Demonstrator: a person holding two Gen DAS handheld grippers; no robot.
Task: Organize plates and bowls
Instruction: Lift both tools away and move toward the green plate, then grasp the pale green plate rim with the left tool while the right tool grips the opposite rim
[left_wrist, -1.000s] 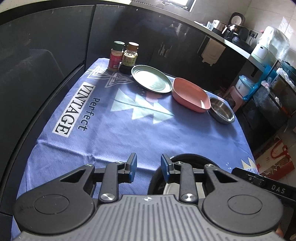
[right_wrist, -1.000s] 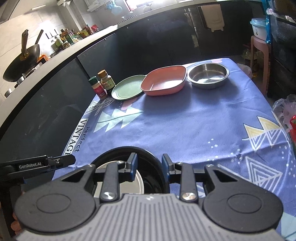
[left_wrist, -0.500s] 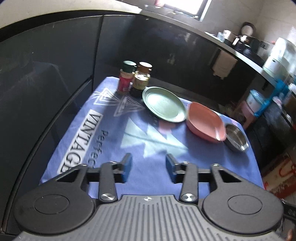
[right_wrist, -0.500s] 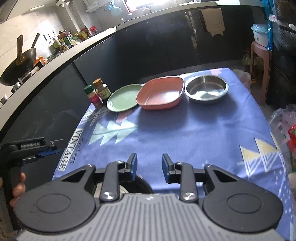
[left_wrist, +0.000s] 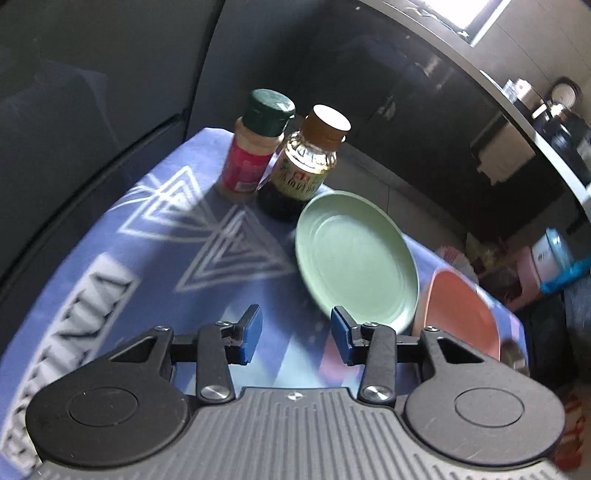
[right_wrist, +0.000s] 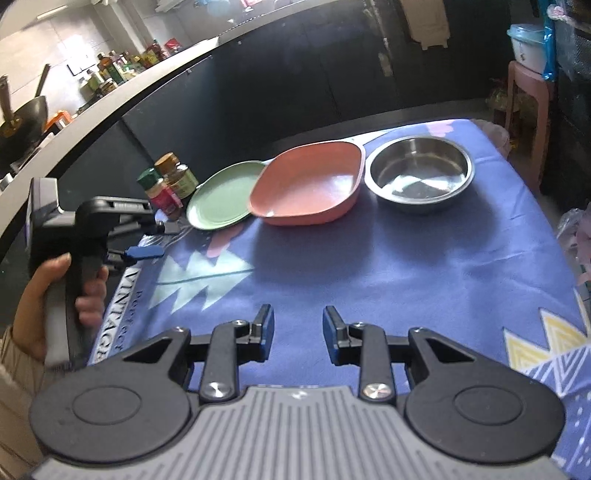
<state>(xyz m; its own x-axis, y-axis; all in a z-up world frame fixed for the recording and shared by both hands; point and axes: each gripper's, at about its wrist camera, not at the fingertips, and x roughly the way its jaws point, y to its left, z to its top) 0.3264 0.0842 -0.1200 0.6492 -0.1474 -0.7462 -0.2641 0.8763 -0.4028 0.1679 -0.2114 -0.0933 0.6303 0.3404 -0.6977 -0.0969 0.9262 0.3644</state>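
Observation:
A green round plate (left_wrist: 356, 258) lies on the blue cloth, with a pink square dish (left_wrist: 461, 314) to its right. My left gripper (left_wrist: 296, 334) is open and empty, close in front of the green plate's near rim. In the right wrist view the green plate (right_wrist: 225, 195), the pink dish (right_wrist: 310, 184) and a steel bowl (right_wrist: 419, 173) stand in a row at the far side. My right gripper (right_wrist: 298, 334) is open and empty above the cloth's middle. The left gripper (right_wrist: 144, 253) shows there at the left, held by a hand.
Two spice bottles, one green-capped (left_wrist: 255, 144) and one brown-capped (left_wrist: 306, 162), stand just left of the green plate. The blue tablecloth (right_wrist: 369, 266) covers the table. Dark cabinets run behind it. A pink stool (right_wrist: 524, 85) stands at the far right.
Both grippers moved forward over the cloth toward the dishes. The left one closed in on the green plate and opened wider. The black pot near the front edge has left both views.

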